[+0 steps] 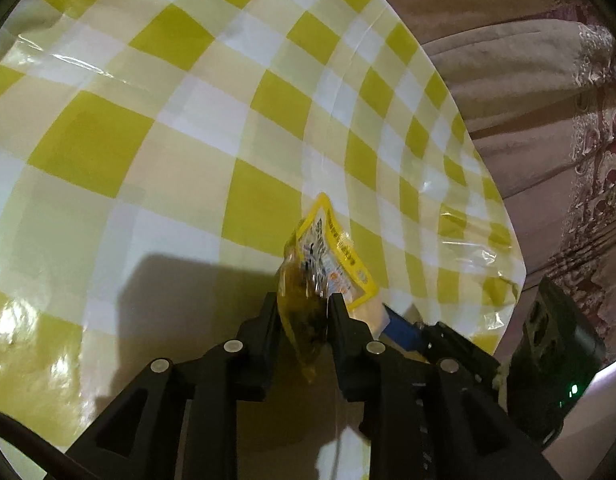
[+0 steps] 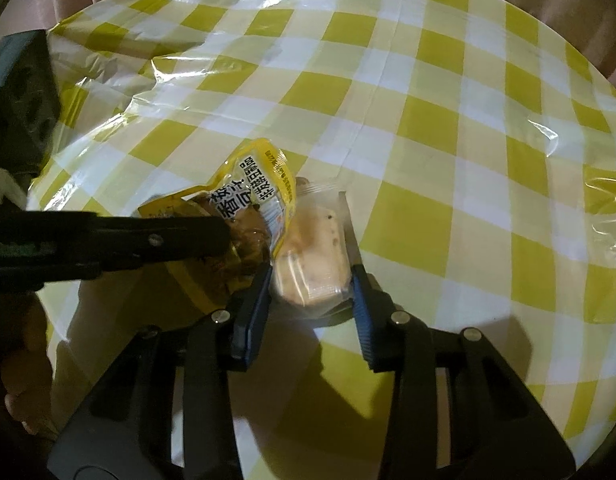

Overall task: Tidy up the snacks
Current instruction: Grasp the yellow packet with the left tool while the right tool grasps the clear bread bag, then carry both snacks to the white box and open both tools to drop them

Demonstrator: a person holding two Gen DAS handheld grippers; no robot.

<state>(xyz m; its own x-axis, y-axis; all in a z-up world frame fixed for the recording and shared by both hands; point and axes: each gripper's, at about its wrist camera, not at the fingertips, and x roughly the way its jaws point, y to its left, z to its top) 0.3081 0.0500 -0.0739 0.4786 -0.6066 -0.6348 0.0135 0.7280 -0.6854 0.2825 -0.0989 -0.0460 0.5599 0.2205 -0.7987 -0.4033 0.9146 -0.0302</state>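
A yellow snack packet [image 1: 328,248] with black print hangs pinched between the black fingers of my left gripper [image 1: 304,300], which is shut on its lower part. In the right wrist view that packet [image 2: 260,184] sits at the centre left, and the left gripper [image 2: 228,240] reaches in from the left. Right beside it lies a pale cake in a clear wrapper [image 2: 312,240] on the yellow checked tablecloth [image 2: 428,120]. My right gripper [image 2: 310,276] has its blue-padded fingers pressed against both sides of the cake. One blue finger [image 1: 404,330] shows in the left wrist view.
The round table's edge [image 1: 468,152] curves down the right, with beige cushions and floral trim [image 1: 528,80] beyond it. The glossy cloth is wrinkled at its rim [image 2: 156,72]. A hand [image 2: 24,400] shows at the lower left.
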